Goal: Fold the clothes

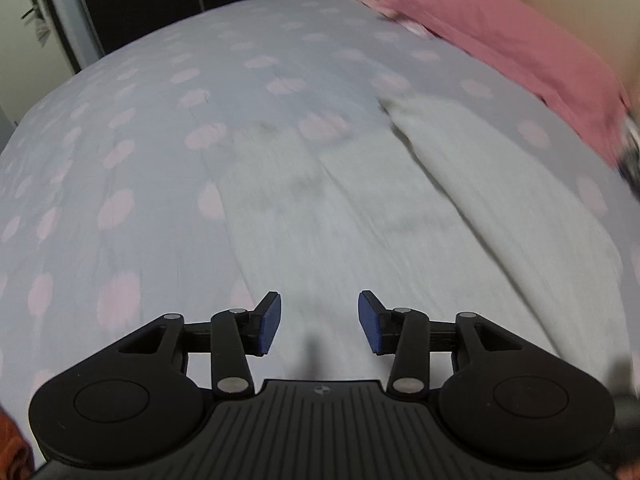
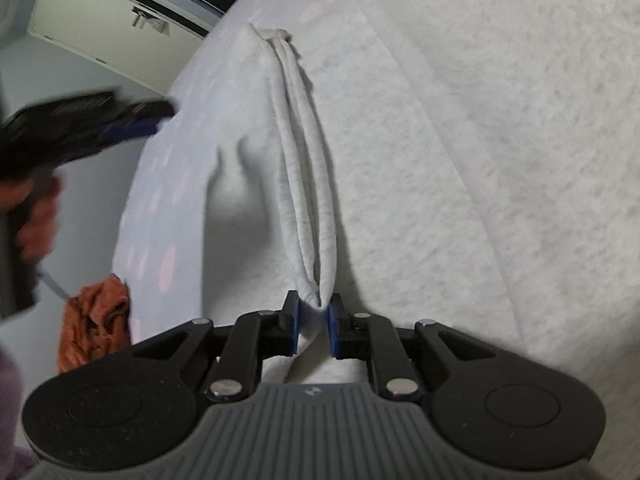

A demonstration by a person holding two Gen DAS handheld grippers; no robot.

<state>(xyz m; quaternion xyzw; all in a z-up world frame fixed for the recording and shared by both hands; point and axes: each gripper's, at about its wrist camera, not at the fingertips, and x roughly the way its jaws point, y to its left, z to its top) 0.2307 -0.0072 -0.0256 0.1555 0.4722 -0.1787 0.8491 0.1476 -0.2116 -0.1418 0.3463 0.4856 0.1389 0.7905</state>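
Observation:
A pale grey garment lies spread on the bed, with a fold ridge running along its right part. My left gripper hovers over its near end, open, with nothing between the blue pads. In the right wrist view my right gripper is shut on a doubled edge of the same pale grey garment, which stretches away in a raised double fold. The left gripper shows at the left edge of that view, held by a hand, blurred.
The bed cover is light blue with pink dots. A pink pillow lies at the far right. An orange-brown cloth sits at the bed's near left edge. A cupboard door stands beyond the bed.

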